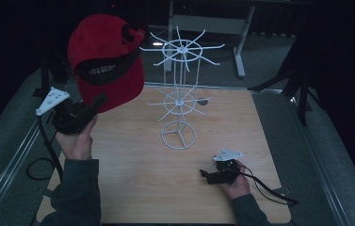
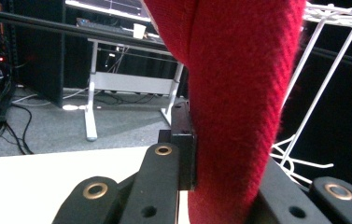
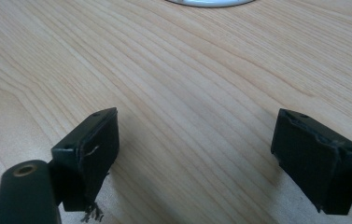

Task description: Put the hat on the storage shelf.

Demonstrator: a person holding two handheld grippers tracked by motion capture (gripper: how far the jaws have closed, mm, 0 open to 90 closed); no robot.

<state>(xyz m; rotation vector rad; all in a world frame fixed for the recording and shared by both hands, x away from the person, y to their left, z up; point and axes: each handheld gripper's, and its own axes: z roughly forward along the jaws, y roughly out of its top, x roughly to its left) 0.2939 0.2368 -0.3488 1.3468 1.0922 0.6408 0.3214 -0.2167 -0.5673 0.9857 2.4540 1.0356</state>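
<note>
- The left gripper (image 1: pixel 95 106) is raised above the table's left edge, at about nine o'clock from the white wire rack (image 1: pixel 181 89), and its jaws are clamped on the lower edge of a red cap (image 1: pixel 107 59).
- In the left gripper view the red cap (image 2: pixel 239 102) fills the gap between the two black jaws, its knit fabric pinched tight and rising straight up out of them.
- The cap hangs in the air, clear of the table, just beside the rack's top ring of hooks at roughly ten o'clock from it; whether fabric and wire touch cannot be told.
- A dark band with white lettering, too small to read, crosses the cap's underside in the high view.
- The rack stands upright on its round base near the middle of the wooden table (image 1: pixel 133 188).
- The right gripper (image 1: pixel 208 176) rests low over the table at about five o'clock from the rack's base, held in the person's right hand (image 1: pixel 236 183).
- In the right gripper view the right gripper (image 3: pixel 194 154) has its jaws spread wide apart with bare wood grain between them.
</note>
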